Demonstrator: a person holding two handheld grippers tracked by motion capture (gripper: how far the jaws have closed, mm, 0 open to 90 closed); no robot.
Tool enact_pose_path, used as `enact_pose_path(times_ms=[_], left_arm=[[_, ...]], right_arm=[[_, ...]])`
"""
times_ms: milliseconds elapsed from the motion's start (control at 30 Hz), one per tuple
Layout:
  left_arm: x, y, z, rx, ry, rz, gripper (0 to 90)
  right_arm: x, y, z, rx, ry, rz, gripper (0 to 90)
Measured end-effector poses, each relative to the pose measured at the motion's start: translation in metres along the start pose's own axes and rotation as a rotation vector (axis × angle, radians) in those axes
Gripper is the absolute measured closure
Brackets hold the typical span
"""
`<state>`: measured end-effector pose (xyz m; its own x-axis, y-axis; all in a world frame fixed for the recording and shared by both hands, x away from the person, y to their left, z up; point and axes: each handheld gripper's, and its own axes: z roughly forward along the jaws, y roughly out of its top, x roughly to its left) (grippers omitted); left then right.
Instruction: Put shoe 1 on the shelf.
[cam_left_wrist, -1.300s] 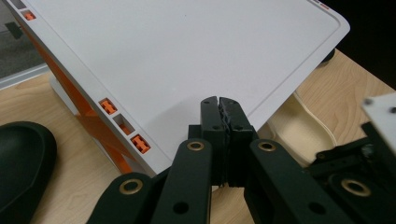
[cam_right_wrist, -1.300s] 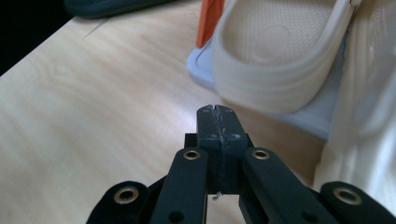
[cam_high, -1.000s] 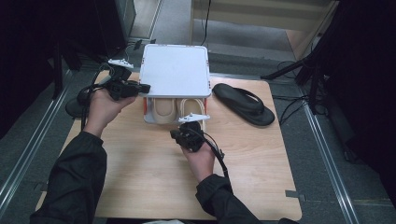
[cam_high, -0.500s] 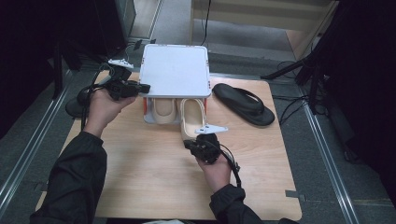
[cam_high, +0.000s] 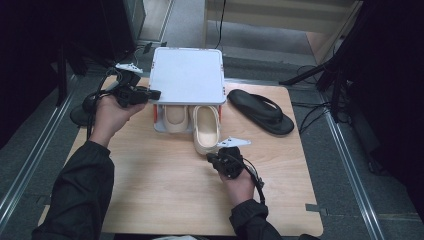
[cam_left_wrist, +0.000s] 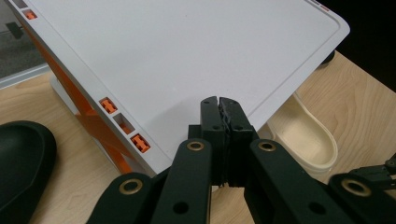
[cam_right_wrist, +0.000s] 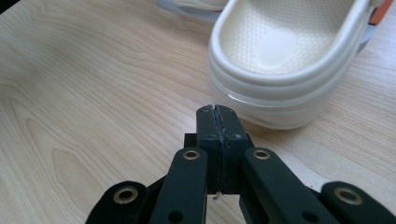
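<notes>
Seen from the high view: cream clog (cam_high: 205, 129) half out from under the white shelf (cam_high: 187, 75), heel toward 6 o'clock, long axis 12 to 6. Matching cream clog (cam_high: 175, 118) tucked beside it at 9 o'clock; black sandal (cam_high: 261, 111) lay off at 3 o'clock. Revealed in the right gripper view alone: dimpled footbed and thick glossy heel rim of the clog (cam_right_wrist: 285, 60). Right gripper (cam_right_wrist: 217, 114) clenched on nothing, just short of that heel. Left gripper (cam_left_wrist: 218, 106) clenched too, over the shelf's (cam_left_wrist: 187, 56) edge.
</notes>
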<state>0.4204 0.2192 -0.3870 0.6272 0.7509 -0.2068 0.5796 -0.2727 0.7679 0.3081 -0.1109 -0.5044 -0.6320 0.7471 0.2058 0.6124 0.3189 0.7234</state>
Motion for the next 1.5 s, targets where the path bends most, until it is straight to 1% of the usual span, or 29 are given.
enact_pose_path(times_ms=[33, 100, 233, 400, 500, 633, 700, 767, 833, 933, 1000, 1067, 1100, 1333, 1500], left_arm=[[0.000, 0.000, 0.000, -0.003, 0.003, 0.001, 89.7], [-0.001, 0.000, 0.000, -0.005, 0.003, -0.002, 89.7], [-0.001, 0.000, 0.000, -0.004, 0.003, -0.002, 89.7], [-0.001, 0.000, 0.000, -0.003, 0.003, -0.001, 89.7], [-0.001, 0.000, 0.000, -0.002, 0.004, 0.000, 89.7], [-0.001, 0.000, 0.000, -0.003, 0.004, -0.001, 89.7], [0.000, 0.000, 0.000, -0.003, 0.003, -0.004, 89.7], [0.000, 0.000, 0.000, 0.002, 0.003, -0.001, 89.7], [-0.001, 0.001, 0.000, 0.002, 0.004, 0.000, 89.7], [0.000, 0.000, 0.000, 0.001, 0.002, -0.002, 89.7], [0.000, 0.000, 0.000, 0.000, 0.002, -0.003, 89.7], [0.000, 0.000, 0.000, -0.001, 0.002, -0.004, 89.7], [0.000, 0.000, 0.000, -0.003, 0.001, -0.004, 89.7], [-0.001, 0.001, 0.000, 0.001, 0.003, -0.003, 89.6], [-0.001, 0.001, 0.000, 0.001, 0.002, -0.003, 89.6]], right_arm=[[-0.001, 0.000, 0.000, 0.001, 0.004, 0.009, 90.0], [-0.002, -0.001, 0.000, 0.004, -0.005, 0.003, 90.0], [-0.009, -0.001, 0.003, 0.015, -0.015, 0.024, 90.0], [-0.014, 0.000, 0.006, 0.017, -0.025, 0.046, 90.0], [-0.018, 0.000, 0.009, 0.010, -0.020, 0.058, 90.0], [-0.019, 0.001, 0.010, 0.008, -0.022, 0.063, 90.0], [-0.018, 0.002, 0.012, 0.002, -0.024, 0.056, 90.0], [-0.018, 0.005, 0.014, 0.013, -0.032, 0.046, 90.0], [-0.017, 0.009, 0.016, 0.009, -0.043, 0.021, 90.0], [-0.017, 0.013, 0.021, 0.014, -0.047, 0.013, 90.0], [-0.019, 0.016, 0.023, 0.016, -0.044, 0.013, 90.0], [-0.020, 0.017, 0.026, 0.013, -0.038, 0.035, 90.0], [-0.021, 0.019, 0.027, 0.005, -0.033, 0.036, 90.0], [-0.025, 0.034, 0.038, 0.014, -0.047, 0.049, 90.0], [-0.029, 0.048, 0.047, 0.023, -0.057, 0.042, 90.0]])
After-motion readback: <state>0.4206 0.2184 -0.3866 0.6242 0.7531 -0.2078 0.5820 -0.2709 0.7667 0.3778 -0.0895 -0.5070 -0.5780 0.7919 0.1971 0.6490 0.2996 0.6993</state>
